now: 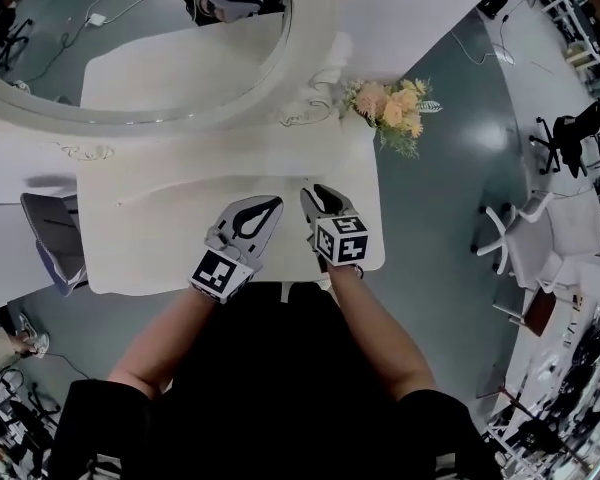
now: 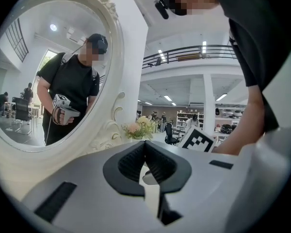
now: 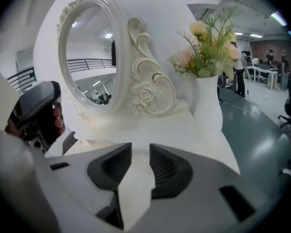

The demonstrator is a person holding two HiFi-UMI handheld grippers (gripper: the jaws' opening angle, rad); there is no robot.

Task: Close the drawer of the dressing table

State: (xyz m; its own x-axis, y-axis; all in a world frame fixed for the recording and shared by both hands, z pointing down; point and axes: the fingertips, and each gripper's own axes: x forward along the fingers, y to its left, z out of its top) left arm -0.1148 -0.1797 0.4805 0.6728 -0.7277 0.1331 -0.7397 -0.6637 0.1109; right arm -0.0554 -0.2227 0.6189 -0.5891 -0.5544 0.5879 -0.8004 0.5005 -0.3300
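- White table [image 1: 150, 238] shows no drawer sticking out past its front edge. The drawer looks pushed in, or it hides under the top. It might be a bit open with nobody noticing.
- Left tool [image 1: 272, 202] is pressed together and empty. Right tool [image 1: 316, 192] is spread and empty. Both hang over the table's front part.
- Flowers [image 1: 395, 113] stand at the table's back right corner. A wide swing could tip them.

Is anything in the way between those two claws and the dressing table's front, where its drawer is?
Nothing visible. The left gripper and right gripper hang over bare tabletop by its front edge; the flower vase stands off at the far right corner. The drawer itself is out of sight below.
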